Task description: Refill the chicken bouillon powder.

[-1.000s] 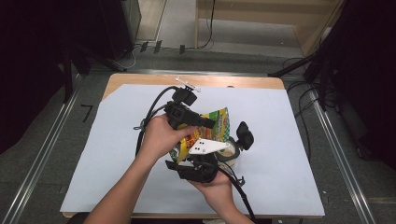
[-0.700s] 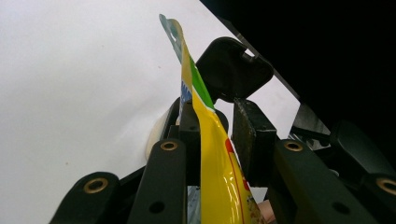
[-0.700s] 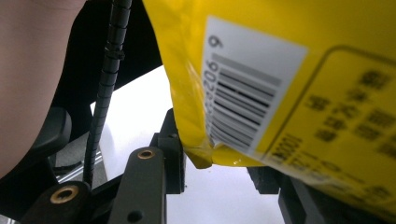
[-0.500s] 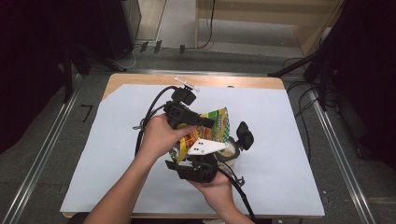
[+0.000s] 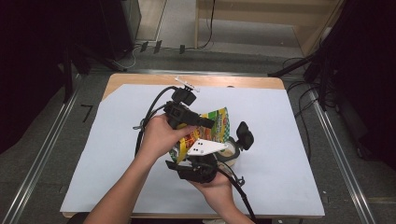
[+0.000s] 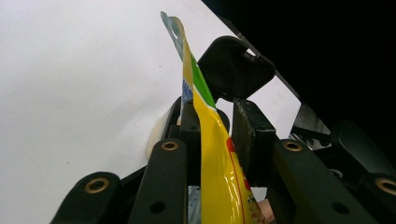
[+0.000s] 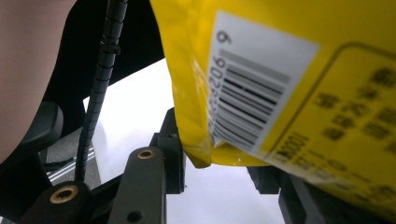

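A yellow and green snack bag (image 5: 218, 122) hangs above the white table cover between the two hands. My left gripper (image 5: 210, 123) comes in from the left, and in the left gripper view the bag (image 6: 210, 140) runs edge-on between its pads (image 6: 247, 140), which close on it. My right gripper (image 5: 205, 158), with its pale three-cornered plate, sits just below in the other hand. In the right gripper view the bag's barcode side (image 7: 289, 93) hangs between the jaws of the right gripper (image 7: 219, 168). Its corner lies against the left pad (image 7: 173, 154), and the bag hides the right pad.
A black rounded object (image 5: 243, 135) stands just right of the bag, beside a whitish round thing (image 5: 229, 151) on the white table cover (image 5: 289, 177). Cables trail from both grippers. Metal rails run along both sides of the table, with dark equipment beyond.
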`<state>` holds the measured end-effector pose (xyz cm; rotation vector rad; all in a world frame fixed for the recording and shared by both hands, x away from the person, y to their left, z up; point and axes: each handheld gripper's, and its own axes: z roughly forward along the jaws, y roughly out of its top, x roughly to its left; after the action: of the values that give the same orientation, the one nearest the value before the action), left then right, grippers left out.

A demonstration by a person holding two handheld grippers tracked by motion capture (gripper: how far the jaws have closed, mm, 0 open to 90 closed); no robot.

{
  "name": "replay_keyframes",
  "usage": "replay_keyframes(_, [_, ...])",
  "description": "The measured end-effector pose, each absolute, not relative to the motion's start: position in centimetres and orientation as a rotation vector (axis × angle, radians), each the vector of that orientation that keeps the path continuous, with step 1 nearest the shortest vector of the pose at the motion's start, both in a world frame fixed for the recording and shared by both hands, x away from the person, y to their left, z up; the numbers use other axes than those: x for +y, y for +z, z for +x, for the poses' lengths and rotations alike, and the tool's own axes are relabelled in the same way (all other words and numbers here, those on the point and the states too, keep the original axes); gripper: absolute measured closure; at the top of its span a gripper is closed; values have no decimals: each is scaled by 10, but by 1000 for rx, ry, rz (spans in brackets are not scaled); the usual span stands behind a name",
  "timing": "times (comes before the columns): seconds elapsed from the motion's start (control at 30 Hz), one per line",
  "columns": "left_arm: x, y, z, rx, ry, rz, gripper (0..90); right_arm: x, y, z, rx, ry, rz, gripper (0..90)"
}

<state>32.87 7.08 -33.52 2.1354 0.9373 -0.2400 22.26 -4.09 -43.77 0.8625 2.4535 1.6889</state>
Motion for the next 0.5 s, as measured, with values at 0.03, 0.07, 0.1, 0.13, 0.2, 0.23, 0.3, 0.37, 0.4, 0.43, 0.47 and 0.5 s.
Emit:
replay_keyframes(0.03, [71, -335, 329, 937, -243, 2133, 747, -41, -437, 222, 2454, 1689, 862, 642])
replay_keyframes(0.07, [71, -335, 329, 936, -243, 2133, 747, -41, -437, 222, 2453, 1689, 861, 642])
replay_keyframes(0.1, [71, -335, 329, 936, -243, 2133, 747, -41, -437, 222, 2453, 1689, 861, 642])
replay_keyframes(0.13, [71, -335, 329, 937, -243, 2132, 747, -41, -437, 222, 2453, 1689, 860, 642])
replay_keyframes(0.2, [71, -335, 329, 937, -243, 2132, 747, -41, -437, 222, 2453, 1689, 860, 642])
replay_keyframes(0.23, [71, -335, 329, 936, -243, 2131, 747, -41, -437, 222, 2453, 1688, 860, 642])
replay_keyframes(0.3, [71, -335, 329, 935, -242, 2132, 747, -41, -437, 222, 2453, 1687, 858, 642])
replay_keyframes(0.37, [71, -335, 329, 937, -243, 2131, 747, -41, -437, 222, 2452, 1687, 860, 642])
replay_keyframes(0.4, [71, -335, 329, 937, -244, 2131, 747, -41, -437, 222, 2453, 1687, 860, 642])
replay_keyframes(0.43, [71, -335, 329, 936, -243, 2131, 747, -41, -437, 222, 2453, 1687, 860, 642])
replay_keyframes(0.47, [71, -335, 329, 936, -243, 2131, 747, -41, -437, 222, 2453, 1687, 861, 642])
replay_keyframes(0.5, [71, -335, 329, 936, -242, 2131, 747, -41, -437, 222, 2453, 1687, 861, 642])
